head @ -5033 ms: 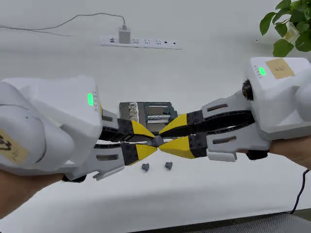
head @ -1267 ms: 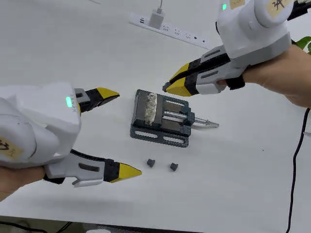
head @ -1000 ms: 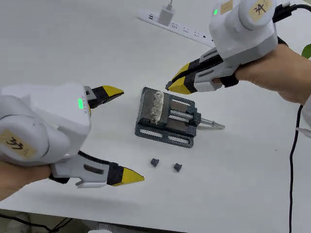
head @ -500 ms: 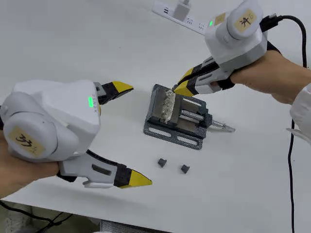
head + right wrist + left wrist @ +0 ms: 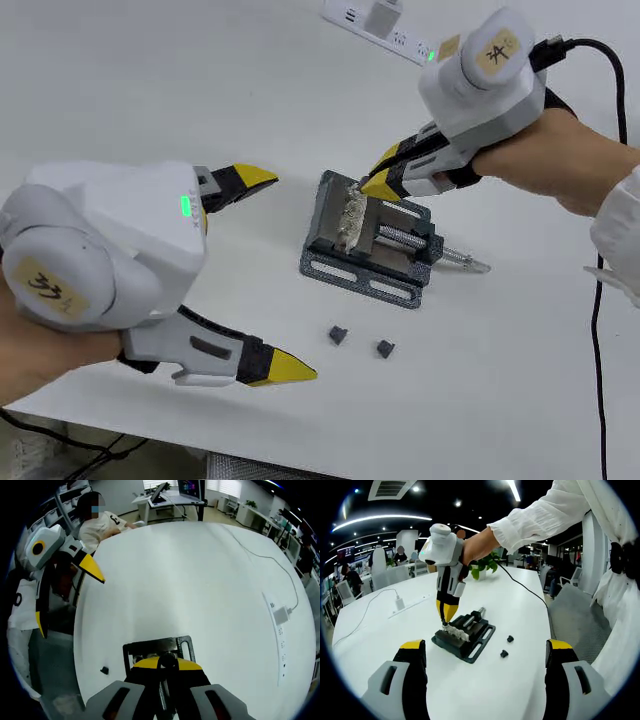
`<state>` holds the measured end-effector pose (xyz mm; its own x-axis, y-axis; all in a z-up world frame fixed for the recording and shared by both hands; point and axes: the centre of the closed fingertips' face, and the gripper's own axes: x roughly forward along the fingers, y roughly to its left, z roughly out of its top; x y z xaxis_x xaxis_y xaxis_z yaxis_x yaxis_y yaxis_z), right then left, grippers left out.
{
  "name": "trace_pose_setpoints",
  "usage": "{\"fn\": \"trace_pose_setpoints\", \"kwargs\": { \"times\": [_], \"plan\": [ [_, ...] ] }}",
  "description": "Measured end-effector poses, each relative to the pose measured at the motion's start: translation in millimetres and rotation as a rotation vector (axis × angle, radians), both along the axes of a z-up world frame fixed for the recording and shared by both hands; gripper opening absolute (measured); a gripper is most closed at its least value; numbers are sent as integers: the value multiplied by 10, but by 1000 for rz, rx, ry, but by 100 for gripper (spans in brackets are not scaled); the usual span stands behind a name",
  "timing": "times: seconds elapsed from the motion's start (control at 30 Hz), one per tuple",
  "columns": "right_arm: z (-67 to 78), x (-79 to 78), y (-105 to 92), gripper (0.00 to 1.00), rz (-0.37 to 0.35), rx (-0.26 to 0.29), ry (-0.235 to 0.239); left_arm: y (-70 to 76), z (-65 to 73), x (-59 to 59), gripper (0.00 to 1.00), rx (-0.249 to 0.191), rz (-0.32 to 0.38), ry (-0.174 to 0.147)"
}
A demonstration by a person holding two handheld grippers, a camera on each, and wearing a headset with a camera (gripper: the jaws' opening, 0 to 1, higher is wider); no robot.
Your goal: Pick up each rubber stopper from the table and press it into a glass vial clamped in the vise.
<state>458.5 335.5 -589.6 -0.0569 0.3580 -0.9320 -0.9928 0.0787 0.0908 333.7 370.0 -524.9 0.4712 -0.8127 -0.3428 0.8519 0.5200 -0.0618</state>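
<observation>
The left gripper [image 5: 272, 273] hangs nearest the person, on the near-left side of the vise [image 5: 372, 262]. Its jaws are spread wide and hold nothing. Two loose stoppers [image 5: 338, 335], small and dark, lie on the white table [image 5: 150, 90] just in front of the vise, close to each other and near the left gripper's lower tip, but touching neither it nor the vise.

The vise holds a row of glass vials [image 5: 352, 212] between its plates at its left end. Over that row the right gripper [image 5: 378, 183] comes in from the vise's far-right side, tips down on the glass. Its jaws are drawn together on a small dark piece, which from its look in the right gripper view is a rubber stopper [image 5: 167, 659].

So the step in hand seems to be seating this stopper in a vial. The next move calls for a straight push down the vial's mouth, then letting go. Which vials are already plugged is too small to tell.

A power strip [image 5: 385, 22] lies well beyond the vise.
</observation>
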Motion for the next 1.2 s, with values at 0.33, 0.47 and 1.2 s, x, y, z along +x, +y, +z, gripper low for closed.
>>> {"fn": "trace_pose_setpoints", "kwargs": {
  "times": [0.33, 0.47, 1.2],
  "plan": [
    [-22, 14, -32, 6, 25, -32, -13, -2, 2, -1, 99, -8, 2, 2],
    [-33, 27, -24, 6, 34, -46, -22, -6, 13, -2, 99, -15, 1, 0],
    [-48, 50, -6, 5, 76, -112, -71, 6, 17, 19, 98, -29, 5, 3]
  ]
}}
